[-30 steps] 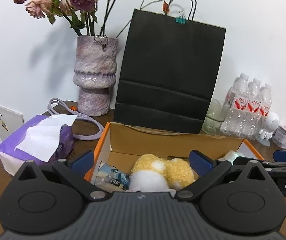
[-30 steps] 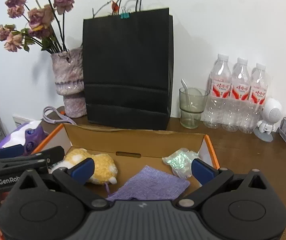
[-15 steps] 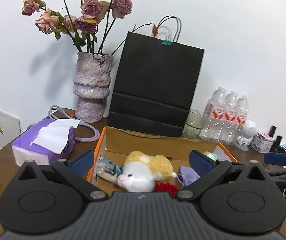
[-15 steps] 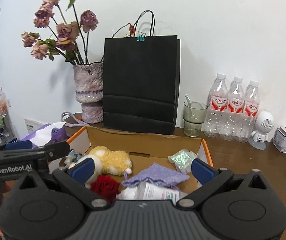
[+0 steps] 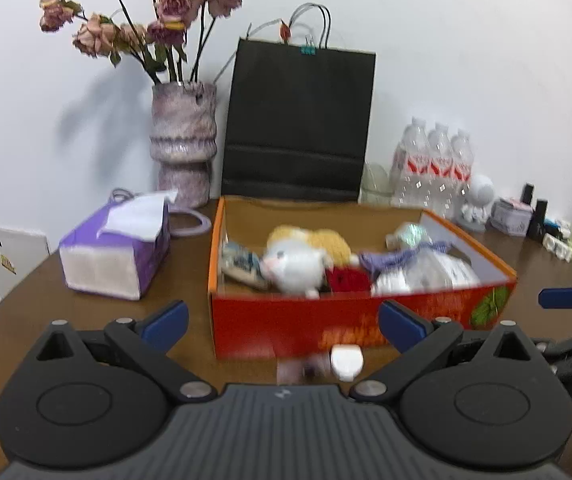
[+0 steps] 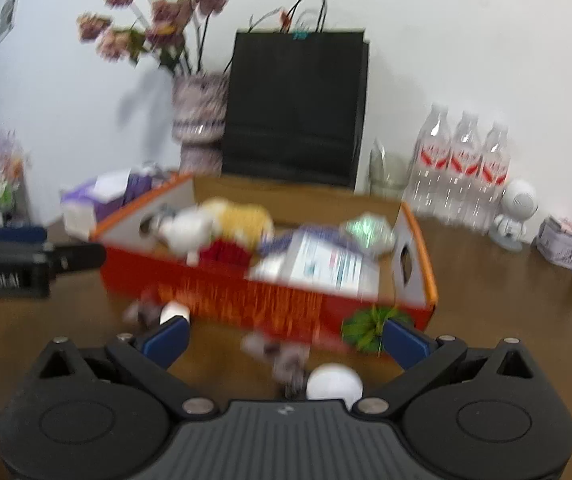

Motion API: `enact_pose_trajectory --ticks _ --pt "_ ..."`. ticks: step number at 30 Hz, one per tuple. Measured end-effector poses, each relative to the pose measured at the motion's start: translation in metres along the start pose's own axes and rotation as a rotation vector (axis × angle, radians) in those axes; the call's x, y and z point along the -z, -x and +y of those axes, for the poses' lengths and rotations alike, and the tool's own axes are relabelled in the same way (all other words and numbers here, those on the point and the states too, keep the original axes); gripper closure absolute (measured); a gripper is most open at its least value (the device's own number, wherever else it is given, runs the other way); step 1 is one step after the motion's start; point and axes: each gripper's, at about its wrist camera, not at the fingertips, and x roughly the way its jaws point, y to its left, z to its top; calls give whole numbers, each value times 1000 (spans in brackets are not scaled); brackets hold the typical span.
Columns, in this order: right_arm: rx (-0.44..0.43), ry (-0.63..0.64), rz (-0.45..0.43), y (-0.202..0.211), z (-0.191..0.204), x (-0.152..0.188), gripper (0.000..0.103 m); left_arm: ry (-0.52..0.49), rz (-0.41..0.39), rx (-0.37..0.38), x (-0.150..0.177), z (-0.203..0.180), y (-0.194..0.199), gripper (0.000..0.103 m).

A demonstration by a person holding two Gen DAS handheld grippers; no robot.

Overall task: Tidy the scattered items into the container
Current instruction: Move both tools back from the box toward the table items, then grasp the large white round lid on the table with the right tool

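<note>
Most stuff's already in the box [image 5: 365,320] w/ the plush [image 5: 297,264], but you've got two small white-capped bits [image 6: 333,380] on the table in front; left gripper [image 5: 284,322] & right gripper [image 6: 286,338] both spread, empty.

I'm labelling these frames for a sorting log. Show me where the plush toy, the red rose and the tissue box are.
plush toy [image 5: 293,266]: left wrist view, on its white face.
red rose [image 5: 347,280]: left wrist view, on the petals.
tissue box [image 5: 112,256]: left wrist view, on its near side.
</note>
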Motion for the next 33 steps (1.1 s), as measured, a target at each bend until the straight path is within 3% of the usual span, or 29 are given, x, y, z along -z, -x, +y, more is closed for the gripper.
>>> enact_pose_trajectory --ticks 7,16,26,33 --pt "46 -54 72 -10 -9 37 0 6 41 5 17 -1 4 0" --pt "115 -50 -12 -8 -10 41 0 9 83 -51 22 6 0 0" --pt "118 -2 -87 -4 0 45 0 32 140 -104 31 8 -14 0" --pt "118 7 -70 -6 2 45 0 -11 107 -138 34 -1 -12 0"
